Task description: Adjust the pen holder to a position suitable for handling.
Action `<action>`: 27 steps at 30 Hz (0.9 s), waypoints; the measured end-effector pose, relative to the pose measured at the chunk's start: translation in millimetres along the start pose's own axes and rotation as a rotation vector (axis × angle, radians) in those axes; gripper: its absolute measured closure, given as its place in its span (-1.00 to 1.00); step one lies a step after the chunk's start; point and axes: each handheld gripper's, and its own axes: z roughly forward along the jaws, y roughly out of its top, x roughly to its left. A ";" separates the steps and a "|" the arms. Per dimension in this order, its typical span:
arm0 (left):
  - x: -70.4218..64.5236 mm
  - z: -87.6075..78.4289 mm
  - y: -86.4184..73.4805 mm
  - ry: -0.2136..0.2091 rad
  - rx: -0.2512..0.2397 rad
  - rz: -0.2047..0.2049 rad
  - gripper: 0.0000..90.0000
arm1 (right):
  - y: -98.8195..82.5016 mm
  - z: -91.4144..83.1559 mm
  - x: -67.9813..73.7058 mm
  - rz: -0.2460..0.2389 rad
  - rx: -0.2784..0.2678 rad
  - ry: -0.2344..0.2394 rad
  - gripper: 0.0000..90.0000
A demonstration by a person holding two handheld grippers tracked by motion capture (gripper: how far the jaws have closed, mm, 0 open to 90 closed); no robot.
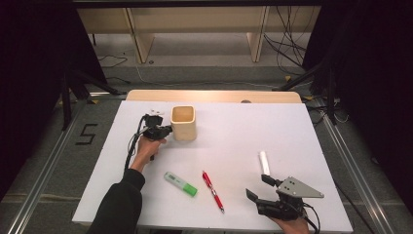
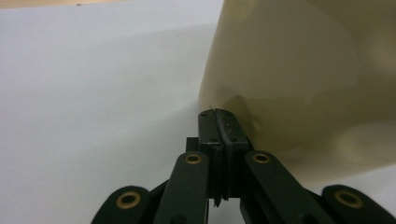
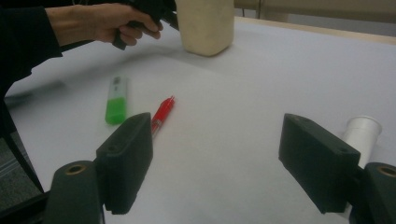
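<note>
High view first: I see my left tool (image 1: 164, 130) at the far left part of the white bench (image 1: 234, 131), its tip right against the side of the cream square cup (image 1: 183, 123), which stands upright near the bench's far edge. From the left gripper view, the tool (image 2: 218, 113) has its jaws pressed together with nothing between them, and their tip sits at the foot of the cup (image 2: 303, 70) wall, touching it or as good as; I cannot tell which. My left hand (image 1: 147, 146) wraps the handle, dark sleeve trailing back toward the near edge.

My right tool (image 1: 258, 187) sits low at the near right of the bench, jaws spread wide and gripping nothing. A white tube (image 1: 264, 162) lies just beyond it; in the right gripper view the tube (image 3: 362, 133) shows right behind one jaw of the tool (image 3: 215, 158).

Between the two hands, on the near half of the bench, a green highlighter (image 1: 180, 184) and a red pen (image 1: 213, 190) lie flat, near each other but apart, both well clear of the cup.
</note>
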 end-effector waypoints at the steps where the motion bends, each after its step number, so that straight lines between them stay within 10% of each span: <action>1: -2.4 1.0 0.5 -0.005 0.003 -0.001 0.98 | 0.0 0.1 0.0 0.000 0.000 0.000 -0.40; 27: -43.5 22.4 12.1 -0.061 0.013 0.057 0.98 | -0.1 0.6 0.0 0.001 0.005 0.005 -0.40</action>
